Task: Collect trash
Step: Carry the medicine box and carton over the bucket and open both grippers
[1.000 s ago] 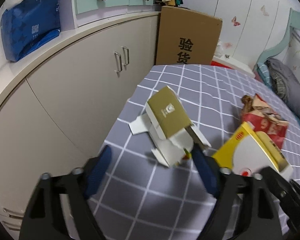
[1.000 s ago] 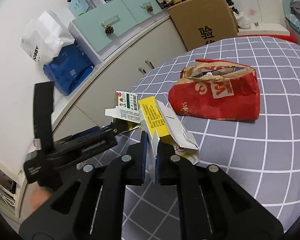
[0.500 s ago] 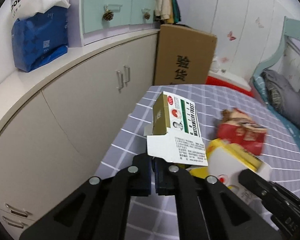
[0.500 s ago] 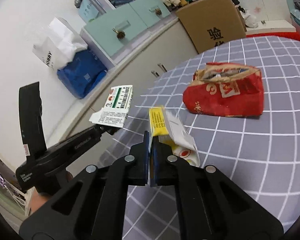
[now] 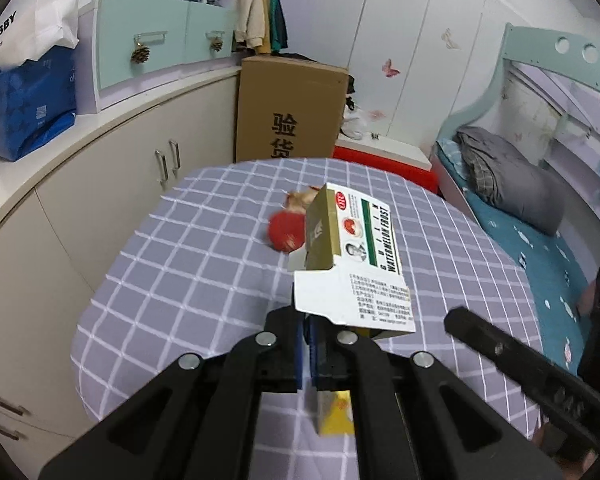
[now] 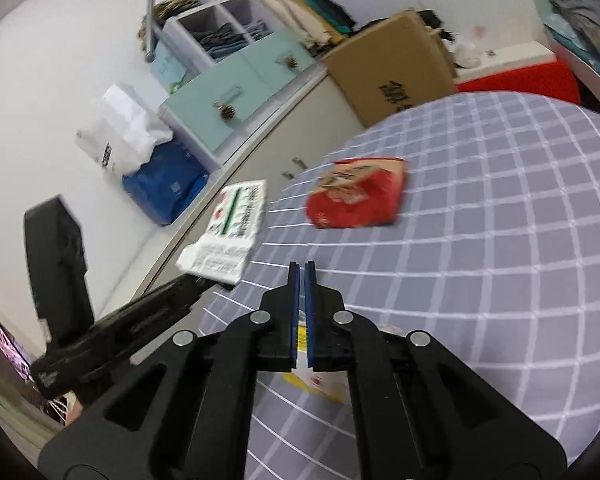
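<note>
- While both tools hang over the checked grey tablecloth (image 5: 188, 264), the left gripper (image 5: 309, 340) is clenched on a flap of the gold-and-white carton (image 5: 352, 268), which is lifted clear of the cloth and tilted.
- The right gripper (image 6: 300, 316) is clamped on the yellow box (image 6: 316, 380); only a small part of that box shows below its closed jaws, and in the left wrist view a yellow corner shows under the left tool.
- The red snack bag (image 6: 356, 200), crumpled and torn open at the top, lies on the cloth ahead of both grippers, apart from them; from the left wrist view the lifted carton hides most of it.
- In the right wrist view the carton sits to the left of the right tool, out beyond the table edge and in front of the cabinets.
- Around the table: a cream cabinet (image 5: 112, 184) with 2 vertical handles, 2 pale green drawers (image 5: 156, 44) each with a pinecone hanging from its pull, a blue package (image 5: 24, 108) with a white paper bag (image 6: 120, 132) beside it, and 1 tall cardboard box (image 5: 292, 116) printed with black characters.
- Clothes hang above the cardboard box; a bed with a teal sheet (image 5: 540, 264) and a grey pillow (image 5: 512, 188) stands to the right.
- Count of trash pieces seen: 3, with 2 held and 1 lying on the cloth.
</note>
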Action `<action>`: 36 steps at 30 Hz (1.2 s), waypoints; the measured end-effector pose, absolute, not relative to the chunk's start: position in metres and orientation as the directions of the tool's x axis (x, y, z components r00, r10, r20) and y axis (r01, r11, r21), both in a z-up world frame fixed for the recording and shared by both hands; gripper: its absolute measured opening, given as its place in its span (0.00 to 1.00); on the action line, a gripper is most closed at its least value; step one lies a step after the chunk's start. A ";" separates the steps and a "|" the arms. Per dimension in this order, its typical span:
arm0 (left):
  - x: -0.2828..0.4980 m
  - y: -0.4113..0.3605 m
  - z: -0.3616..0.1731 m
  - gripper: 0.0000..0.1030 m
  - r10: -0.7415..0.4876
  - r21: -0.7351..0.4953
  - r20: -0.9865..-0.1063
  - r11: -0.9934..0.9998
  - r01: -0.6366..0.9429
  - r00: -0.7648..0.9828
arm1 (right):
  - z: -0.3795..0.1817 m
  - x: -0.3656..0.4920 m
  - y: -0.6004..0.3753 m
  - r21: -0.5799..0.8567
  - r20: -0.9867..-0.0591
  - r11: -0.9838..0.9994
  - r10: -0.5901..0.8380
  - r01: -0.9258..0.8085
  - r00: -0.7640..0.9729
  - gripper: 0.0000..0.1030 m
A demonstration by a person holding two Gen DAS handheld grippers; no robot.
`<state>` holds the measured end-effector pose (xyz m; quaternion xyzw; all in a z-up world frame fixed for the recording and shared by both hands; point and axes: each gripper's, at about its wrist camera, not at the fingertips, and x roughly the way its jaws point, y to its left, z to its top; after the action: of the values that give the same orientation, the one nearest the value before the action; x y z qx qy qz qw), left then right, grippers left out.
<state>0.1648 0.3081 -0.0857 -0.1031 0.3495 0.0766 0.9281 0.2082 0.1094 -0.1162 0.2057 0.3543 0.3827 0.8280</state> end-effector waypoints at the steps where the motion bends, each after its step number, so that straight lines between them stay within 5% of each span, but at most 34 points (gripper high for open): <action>1: 0.159 0.304 -0.089 0.02 0.079 -0.133 -0.664 0.966 -0.222 0.744 | -0.122 0.207 0.101 0.610 -0.449 0.639 0.766 -0.469 0.460 0.04; 6: 0.131 0.301 -0.106 0.02 0.120 -0.125 -0.673 0.954 -0.272 0.730 | -0.138 0.197 0.084 0.600 -0.472 0.659 0.749 -0.454 0.464 0.06; 10: 0.112 0.305 -0.117 0.02 0.118 -0.157 -0.684 0.940 -0.304 0.720 | -0.155 0.196 0.076 0.639 -0.469 0.636 0.768 -0.432 0.436 0.51; 17: 0.086 0.301 -0.134 0.02 0.165 -0.142 -0.684 0.925 -0.352 0.710 | -0.161 0.182 0.083 0.666 -0.447 0.583 0.811 -0.464 0.378 0.51; 27: 0.083 0.302 -0.142 0.03 0.161 -0.143 -0.690 0.926 -0.350 0.706 | -0.168 0.189 0.131 0.612 -0.544 0.602 0.791 -0.514 0.279 0.44; 34: 0.088 0.304 -0.142 0.02 0.138 -0.167 -0.683 0.927 -0.337 0.718 | -0.167 0.190 0.143 0.629 -0.500 0.544 0.830 -0.555 0.247 0.05; 36: 0.088 0.300 -0.138 0.02 0.128 -0.174 -0.675 0.929 -0.325 0.727 | -0.161 0.186 0.135 0.607 -0.489 0.566 0.820 -0.558 0.299 0.04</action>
<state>0.0885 0.3003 -0.1380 -0.1415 0.3484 0.1234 0.9184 0.1863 0.1355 -0.1607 0.1634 0.4000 0.4365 0.7891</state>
